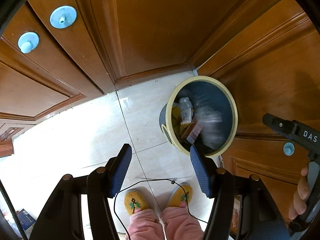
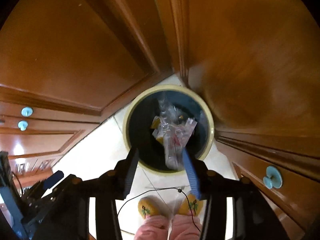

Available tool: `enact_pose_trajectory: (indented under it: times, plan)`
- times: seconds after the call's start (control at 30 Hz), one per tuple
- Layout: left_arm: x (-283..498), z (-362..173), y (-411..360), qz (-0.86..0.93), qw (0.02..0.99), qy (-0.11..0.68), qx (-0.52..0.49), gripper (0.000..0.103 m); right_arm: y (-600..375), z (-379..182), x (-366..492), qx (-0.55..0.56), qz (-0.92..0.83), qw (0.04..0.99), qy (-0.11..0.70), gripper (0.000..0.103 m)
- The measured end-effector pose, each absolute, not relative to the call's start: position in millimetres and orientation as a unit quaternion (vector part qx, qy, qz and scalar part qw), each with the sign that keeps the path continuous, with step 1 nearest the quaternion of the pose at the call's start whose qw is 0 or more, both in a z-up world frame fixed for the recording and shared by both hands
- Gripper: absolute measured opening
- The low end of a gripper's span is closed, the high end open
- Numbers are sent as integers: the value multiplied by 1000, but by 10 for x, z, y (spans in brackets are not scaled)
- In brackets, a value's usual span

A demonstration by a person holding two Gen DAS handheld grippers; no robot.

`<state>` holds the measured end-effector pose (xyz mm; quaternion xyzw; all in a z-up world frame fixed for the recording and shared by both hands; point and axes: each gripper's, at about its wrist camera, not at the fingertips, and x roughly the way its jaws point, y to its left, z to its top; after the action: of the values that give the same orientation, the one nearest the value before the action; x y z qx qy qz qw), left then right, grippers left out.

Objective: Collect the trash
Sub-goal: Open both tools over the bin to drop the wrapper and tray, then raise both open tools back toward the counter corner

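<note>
Both tongs, left [image 1: 161, 167] and right [image 2: 161, 172], are spread above round blue bin [image 2: 210, 124] holding crinkled clear plastic [image 2: 173, 140] and small cartons [image 1: 193, 132]

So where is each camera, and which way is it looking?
Left wrist: rides the left gripper, looking down at floor tiles and the trash bin; slippers, open fingers and the right hand show.
Right wrist: rides the right gripper, looking straight down into the bin with a clear plastic wrapper; slippers show.
Both share bin, slippers, wooden cabinets.
</note>
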<state>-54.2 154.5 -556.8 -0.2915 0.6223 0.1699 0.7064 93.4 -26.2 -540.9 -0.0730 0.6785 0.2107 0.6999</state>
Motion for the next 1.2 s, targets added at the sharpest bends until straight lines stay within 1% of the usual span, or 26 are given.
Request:
enact_pose_trajectory:
  times: [0.3, 0.43, 0.53, 0.77, 0.9, 1.2]
  plan:
    - [-577, -5272, 1468, 160, 724, 609, -282, 59, -356, -5022, 662, -82, 219, 714, 659, 46]
    - [-616, -5026, 1435, 159, 735, 597, -281, 59, -428, -4680, 499, -80, 223, 724, 648, 46]
    - [-669, -4741, 1404, 161, 746, 585, -273, 59, -499, -4366, 377, -67, 227, 733, 638, 47]
    - [-804, -3954, 1302, 140, 761, 578, -259, 59, -651, -3611, 64, -65, 227, 754, 613, 46]
    - [-886, -3407, 1246, 110, 770, 573, -260, 59, -756, -3167, -76, -56, 229, 764, 601, 46]
    - [-913, -2070, 1118, 31, 802, 535, -263, 59, -1112, -1801, -307, -23, 220, 813, 539, 46]
